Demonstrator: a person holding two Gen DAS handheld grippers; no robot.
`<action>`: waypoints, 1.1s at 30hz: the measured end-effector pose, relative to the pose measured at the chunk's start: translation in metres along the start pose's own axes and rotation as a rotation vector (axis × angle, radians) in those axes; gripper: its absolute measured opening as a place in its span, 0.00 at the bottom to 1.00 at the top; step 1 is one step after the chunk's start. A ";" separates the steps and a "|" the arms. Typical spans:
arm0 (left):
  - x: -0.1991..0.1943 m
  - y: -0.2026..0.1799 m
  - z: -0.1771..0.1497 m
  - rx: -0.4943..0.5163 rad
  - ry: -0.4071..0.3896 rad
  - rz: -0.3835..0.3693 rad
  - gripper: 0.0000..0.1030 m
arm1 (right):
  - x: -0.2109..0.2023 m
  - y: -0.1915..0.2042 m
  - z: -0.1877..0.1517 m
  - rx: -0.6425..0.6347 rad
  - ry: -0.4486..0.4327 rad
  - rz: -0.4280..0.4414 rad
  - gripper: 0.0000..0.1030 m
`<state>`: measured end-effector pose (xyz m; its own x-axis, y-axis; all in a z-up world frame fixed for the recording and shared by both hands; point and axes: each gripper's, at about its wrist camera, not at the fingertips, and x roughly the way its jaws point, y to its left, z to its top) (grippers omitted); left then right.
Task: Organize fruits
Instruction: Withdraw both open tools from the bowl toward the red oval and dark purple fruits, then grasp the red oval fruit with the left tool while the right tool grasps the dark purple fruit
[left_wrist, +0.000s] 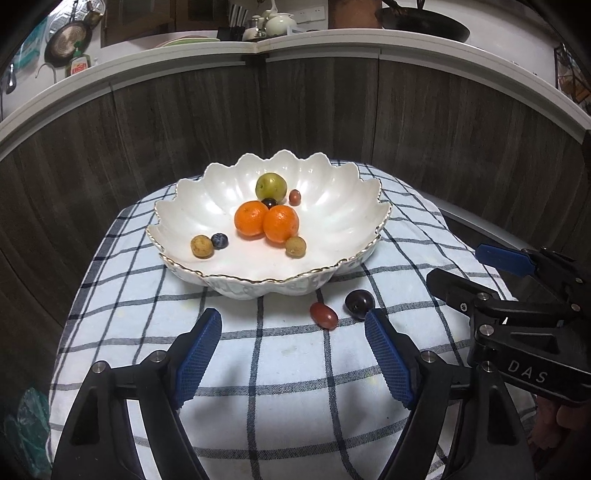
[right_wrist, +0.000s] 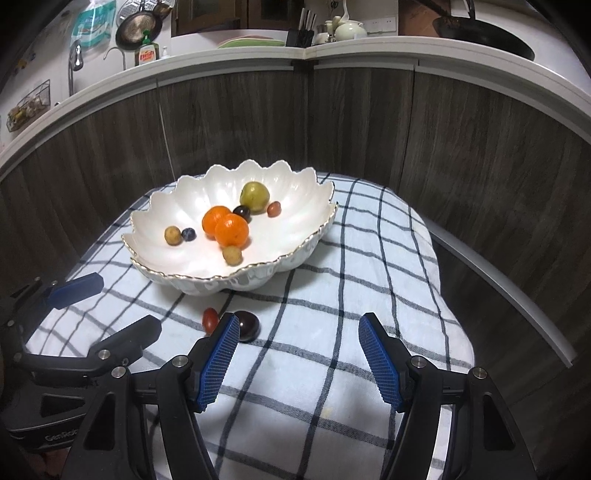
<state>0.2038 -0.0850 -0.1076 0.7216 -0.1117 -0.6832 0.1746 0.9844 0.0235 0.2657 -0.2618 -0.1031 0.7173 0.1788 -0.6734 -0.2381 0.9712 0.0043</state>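
A white scalloped bowl (left_wrist: 192, 206) (right_wrist: 162, 218) stands on a checked cloth. In it lie two oranges (left_wrist: 280, 223) (right_wrist: 231, 229), a green fruit (left_wrist: 270, 185) (right_wrist: 254, 195), and several small fruits. A red grape tomato (left_wrist: 323, 315) (right_wrist: 210, 319) and a dark plum (left_wrist: 359, 302) (right_wrist: 248, 325) lie on the cloth in front of the bowl. My left gripper (left_wrist: 293, 325) is open and empty, just short of them. My right gripper (right_wrist: 297, 330) is open and empty, with its left finger (right_wrist: 218, 354) beside the plum. Each gripper shows in the other's view, the right one (left_wrist: 517, 295) and the left one (right_wrist: 92, 314).
The blue-and-white checked cloth (left_wrist: 295, 369) (right_wrist: 332, 369) covers a small round table. A dark wood-panelled counter front (left_wrist: 332, 110) curves close behind it. Dishes, a pan and a soap bottle (right_wrist: 147, 51) stand on the counter above.
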 end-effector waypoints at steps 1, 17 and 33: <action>0.002 -0.001 0.000 0.002 0.001 -0.002 0.75 | 0.001 -0.001 0.000 -0.001 0.003 0.001 0.66; 0.051 -0.009 -0.003 -0.010 0.085 -0.025 0.54 | 0.030 -0.013 -0.009 0.002 0.028 0.008 0.66; 0.085 -0.017 -0.001 -0.018 0.156 -0.052 0.31 | 0.046 -0.022 -0.012 0.035 0.063 0.025 0.66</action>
<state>0.2615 -0.1107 -0.1664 0.5986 -0.1415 -0.7885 0.1958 0.9803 -0.0273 0.2961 -0.2769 -0.1437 0.6685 0.1939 -0.7180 -0.2315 0.9717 0.0468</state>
